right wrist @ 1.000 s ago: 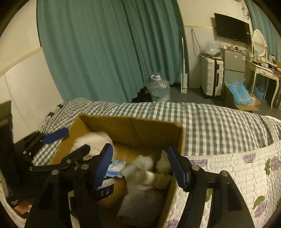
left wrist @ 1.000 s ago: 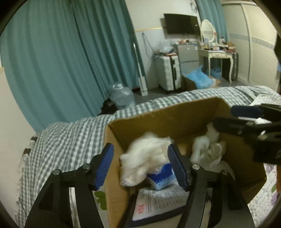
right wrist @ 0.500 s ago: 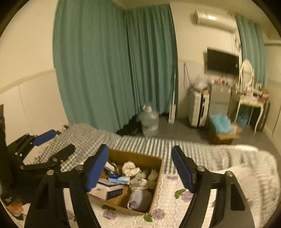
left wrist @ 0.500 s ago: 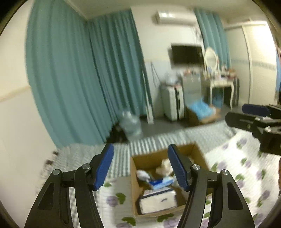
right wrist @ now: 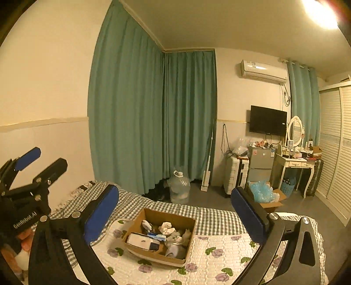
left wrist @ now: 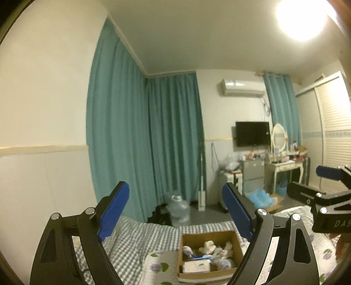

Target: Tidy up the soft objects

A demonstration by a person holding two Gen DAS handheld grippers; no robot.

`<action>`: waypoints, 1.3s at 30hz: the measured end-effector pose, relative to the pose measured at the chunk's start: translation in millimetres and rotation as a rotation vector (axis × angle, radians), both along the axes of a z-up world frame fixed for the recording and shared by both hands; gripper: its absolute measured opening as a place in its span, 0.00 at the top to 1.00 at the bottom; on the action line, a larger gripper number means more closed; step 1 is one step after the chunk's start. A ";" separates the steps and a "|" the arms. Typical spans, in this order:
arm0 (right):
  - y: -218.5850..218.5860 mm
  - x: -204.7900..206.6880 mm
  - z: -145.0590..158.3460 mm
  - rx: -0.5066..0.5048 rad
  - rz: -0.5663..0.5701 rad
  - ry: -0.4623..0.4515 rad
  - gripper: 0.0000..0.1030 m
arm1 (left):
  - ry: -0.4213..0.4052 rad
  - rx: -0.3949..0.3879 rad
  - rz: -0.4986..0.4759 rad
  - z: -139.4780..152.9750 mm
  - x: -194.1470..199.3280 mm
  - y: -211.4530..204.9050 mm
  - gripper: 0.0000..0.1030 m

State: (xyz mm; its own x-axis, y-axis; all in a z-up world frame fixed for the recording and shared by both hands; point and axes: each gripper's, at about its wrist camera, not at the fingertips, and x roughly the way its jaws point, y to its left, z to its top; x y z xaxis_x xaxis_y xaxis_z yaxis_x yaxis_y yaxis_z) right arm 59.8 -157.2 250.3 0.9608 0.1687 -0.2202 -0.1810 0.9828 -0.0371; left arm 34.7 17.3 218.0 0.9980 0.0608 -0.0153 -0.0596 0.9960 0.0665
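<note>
Socks (right wrist: 167, 227), soft and light in the cardboard box (right wrist: 161, 257), should pinch easily mid-bundle; left gripper (left wrist: 175, 212) and right gripper (right wrist: 174, 213) are opening, both empty.

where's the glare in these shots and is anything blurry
Left wrist view: ceiling light blows out the top right corner; water jug on the floor looks smeared. Right wrist view: milder glare from the light, warmer tint, cardboard box fairly sharp; straight edges bow outward in both.

Soft objects (right wrist: 167, 227) in box (right wrist: 175, 219) on bed (right wrist: 219, 243)
</note>
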 end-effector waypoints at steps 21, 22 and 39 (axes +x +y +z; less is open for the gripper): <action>0.4 69.4 -206.2 0.029 -0.070 0.106 0.00 | 0.258 -0.017 -0.036 -172.2 71.8 3.1 0.15; 0.2 73.3 -211.5 0.029 -0.073 0.116 0.00 | 0.268 -0.013 -0.039 -176.1 71.9 1.6 0.15; -8.7 90.2 -231.4 0.059 -0.114 0.183 0.00 | 0.356 -0.025 -0.064 -201.0 84.2 7.0 0.15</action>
State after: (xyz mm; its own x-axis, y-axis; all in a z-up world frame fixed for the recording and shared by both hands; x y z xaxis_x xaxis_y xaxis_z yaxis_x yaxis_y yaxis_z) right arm 150.0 -165.9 19.0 0.9194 0.0789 -0.3854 -0.0671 0.9968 0.0440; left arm 118.9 24.4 17.0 0.9317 -0.0069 -0.3632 0.0257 0.9986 0.0469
